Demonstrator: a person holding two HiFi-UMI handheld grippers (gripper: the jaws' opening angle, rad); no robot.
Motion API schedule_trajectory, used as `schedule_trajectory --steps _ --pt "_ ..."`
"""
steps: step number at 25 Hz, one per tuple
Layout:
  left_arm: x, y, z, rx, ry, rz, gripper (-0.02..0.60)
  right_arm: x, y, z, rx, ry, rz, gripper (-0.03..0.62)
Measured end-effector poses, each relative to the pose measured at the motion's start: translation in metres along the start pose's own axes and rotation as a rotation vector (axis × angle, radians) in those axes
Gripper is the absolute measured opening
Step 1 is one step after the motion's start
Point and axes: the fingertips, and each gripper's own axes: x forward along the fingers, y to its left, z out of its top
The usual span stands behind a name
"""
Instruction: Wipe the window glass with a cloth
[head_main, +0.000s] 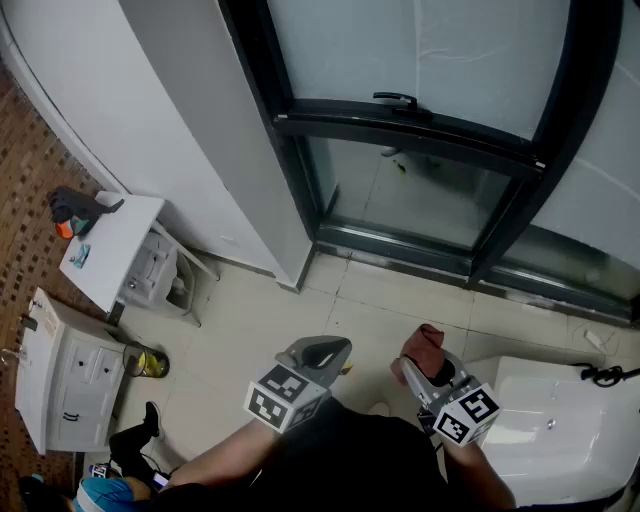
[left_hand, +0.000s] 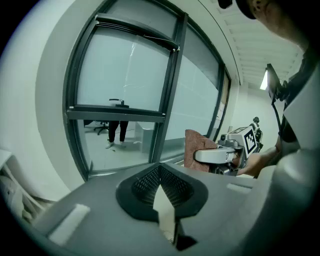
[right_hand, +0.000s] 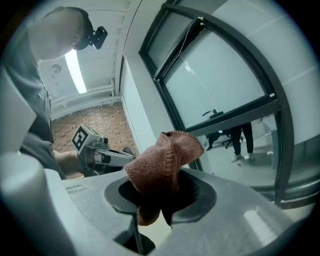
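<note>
A brown-red knitted cloth (right_hand: 162, 162) is bunched between the jaws of my right gripper (right_hand: 159, 192), which is shut on it. In the head view the cloth (head_main: 424, 349) sticks up from my right gripper (head_main: 432, 372) at the bottom middle. The left gripper view shows the same cloth (left_hand: 197, 148) off to the right. My left gripper (left_hand: 162, 197) has its jaws together with nothing between them; the head view shows my left gripper (head_main: 320, 353) beside the right one. The window glass (head_main: 440, 55) in dark frames (head_main: 300, 170) stands ahead, a handle (head_main: 397, 99) on its crossbar.
A white wall (head_main: 190, 130) runs left of the window. A small white table (head_main: 110, 245) with a dark object stands at the left, a white cabinet (head_main: 60, 370) below it. A white fixture (head_main: 545, 420) lies at the lower right. Pale floor tiles (head_main: 260, 320) lie between.
</note>
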Motion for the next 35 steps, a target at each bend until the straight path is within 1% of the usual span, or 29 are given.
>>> schedule_trajectory --steps 2,4,7,10,12,14,17,19,21,24,27,29,32,35 --pt "0.003 0.016 0.001 0.011 0.003 0.016 0.017 0.011 -0.002 -0.001 0.001 0.008 0.000 0.114" --pt "0.007 0.030 0.001 0.014 0.008 0.015 0.017 0.022 -0.004 -0.002 -0.001 0.020 -0.008 0.114" --pt "0.010 0.055 0.001 0.001 0.007 0.006 0.017 0.045 -0.006 -0.003 -0.006 0.050 -0.017 0.114" --pt "0.010 0.092 0.000 -0.026 -0.009 0.011 0.017 0.079 -0.008 -0.004 -0.016 0.099 -0.021 0.114" --pt "0.008 0.129 -0.001 -0.041 -0.024 0.018 0.017 0.112 -0.011 -0.007 -0.010 0.134 -0.029 0.114" --pt "0.011 0.173 0.000 -0.055 -0.038 0.021 0.017 0.154 -0.018 -0.009 0.021 0.167 -0.037 0.114" --pt "0.021 0.240 0.003 -0.045 -0.035 0.005 0.017 0.219 -0.031 -0.007 0.065 0.200 -0.079 0.114" --pt "0.029 0.281 0.010 -0.029 -0.033 -0.015 0.017 0.260 -0.042 0.001 0.057 0.214 -0.121 0.114" --pt "0.039 0.314 0.020 -0.018 -0.032 -0.042 0.017 0.297 -0.054 0.015 0.022 0.219 -0.152 0.114" --pt "0.063 0.341 0.027 0.036 -0.017 -0.093 0.017 0.341 -0.070 0.030 -0.051 0.217 -0.163 0.114" --pt "0.094 0.361 0.028 0.069 -0.006 -0.124 0.017 0.374 -0.088 0.028 -0.094 0.236 -0.155 0.114" --pt "0.118 0.378 0.029 0.060 -0.008 -0.119 0.017 0.393 -0.105 0.025 -0.095 0.231 -0.151 0.114" --pt "0.159 0.404 0.034 0.035 -0.018 -0.089 0.017 0.417 -0.143 0.022 -0.077 0.224 -0.145 0.114" --pt "0.195 0.424 0.038 0.040 -0.013 -0.067 0.017 0.445 -0.188 0.018 -0.064 0.212 -0.117 0.114"
